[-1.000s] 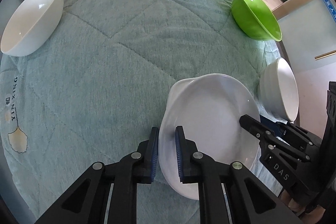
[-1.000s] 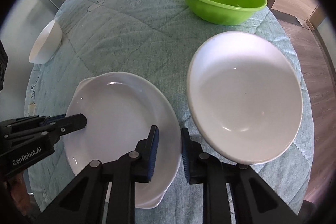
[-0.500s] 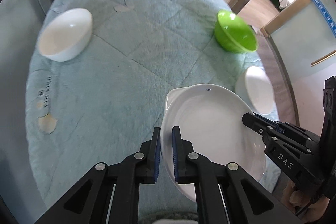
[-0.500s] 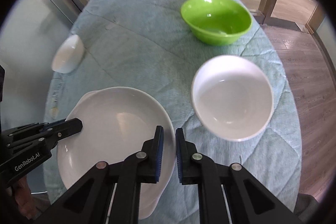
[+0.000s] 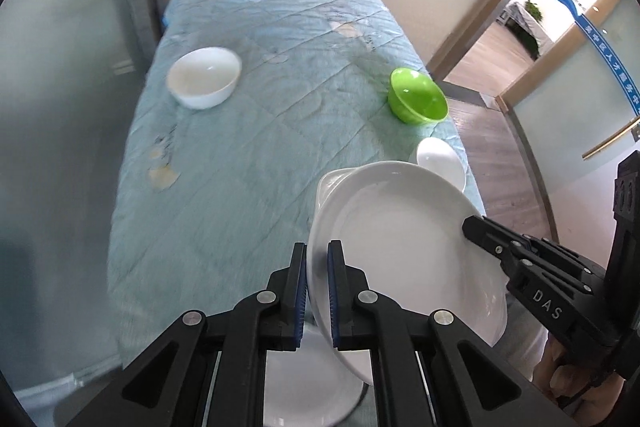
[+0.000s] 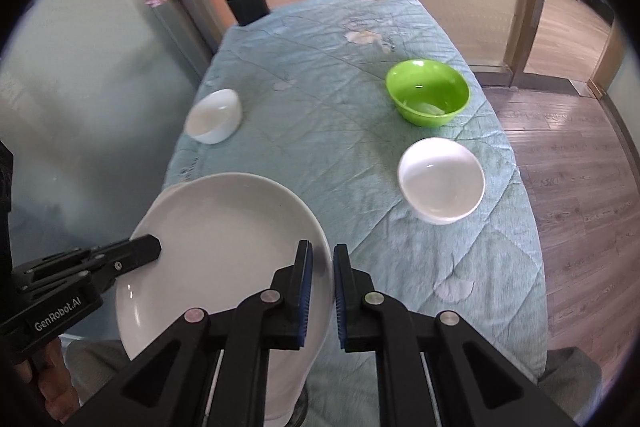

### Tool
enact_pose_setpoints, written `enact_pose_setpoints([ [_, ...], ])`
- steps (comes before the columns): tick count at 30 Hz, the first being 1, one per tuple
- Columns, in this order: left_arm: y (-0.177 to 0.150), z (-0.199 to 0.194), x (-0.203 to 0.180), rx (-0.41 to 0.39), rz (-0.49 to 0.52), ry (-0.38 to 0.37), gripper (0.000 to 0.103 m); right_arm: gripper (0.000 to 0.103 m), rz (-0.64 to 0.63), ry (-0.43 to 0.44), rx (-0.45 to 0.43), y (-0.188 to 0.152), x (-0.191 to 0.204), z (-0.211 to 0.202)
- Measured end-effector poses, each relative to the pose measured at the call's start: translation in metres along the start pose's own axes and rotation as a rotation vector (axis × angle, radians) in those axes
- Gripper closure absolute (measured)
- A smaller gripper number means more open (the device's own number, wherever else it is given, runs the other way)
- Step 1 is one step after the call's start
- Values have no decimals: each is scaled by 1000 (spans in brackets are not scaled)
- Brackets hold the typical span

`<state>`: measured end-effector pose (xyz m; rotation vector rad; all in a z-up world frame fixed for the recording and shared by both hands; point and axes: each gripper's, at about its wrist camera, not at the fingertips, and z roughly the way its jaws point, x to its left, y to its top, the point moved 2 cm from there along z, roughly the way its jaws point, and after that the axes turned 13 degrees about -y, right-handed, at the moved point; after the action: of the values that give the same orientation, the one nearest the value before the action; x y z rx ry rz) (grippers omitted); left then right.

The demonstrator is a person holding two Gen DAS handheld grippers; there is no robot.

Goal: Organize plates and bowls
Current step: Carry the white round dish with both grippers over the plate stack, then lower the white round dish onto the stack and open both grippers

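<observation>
Both grippers are matte black plastic with angular, trussed fingers, silver round screws at the joints and ribbed blue pads inside the tips. The left gripper (image 5: 317, 287) carries white "GenRobot.AI" lettering on its side; the right gripper (image 6: 321, 291) is marked "DAS".

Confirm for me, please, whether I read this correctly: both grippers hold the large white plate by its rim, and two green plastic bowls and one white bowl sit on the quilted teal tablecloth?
Not quite: the colours are swapped. The right wrist view shows one green plastic bowl and two white bowls on the quilted teal tablecloth. The rest holds: the left gripper and right gripper both clamp the large white plate by its rim.
</observation>
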<state>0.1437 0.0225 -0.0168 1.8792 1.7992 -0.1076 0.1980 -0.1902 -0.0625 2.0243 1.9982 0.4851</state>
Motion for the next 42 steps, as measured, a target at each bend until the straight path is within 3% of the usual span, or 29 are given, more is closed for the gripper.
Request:
enact_pose_setpoints([
  [10, -69, -49, 5, -17, -68, 15, 98, 94, -52, 44, 15, -45, 17, -32],
  [17, -100, -64, 12, -23, -93, 11, 98, 94, -79, 58, 16, -66, 27, -45],
  [32, -137, -35, 42, 52, -145, -4, 98, 95, -85, 62, 85, -108, 35, -22],
  [42, -155, 11, 73, 136, -189, 3, 98, 95, -53, 76, 192, -131, 32, 25],
])
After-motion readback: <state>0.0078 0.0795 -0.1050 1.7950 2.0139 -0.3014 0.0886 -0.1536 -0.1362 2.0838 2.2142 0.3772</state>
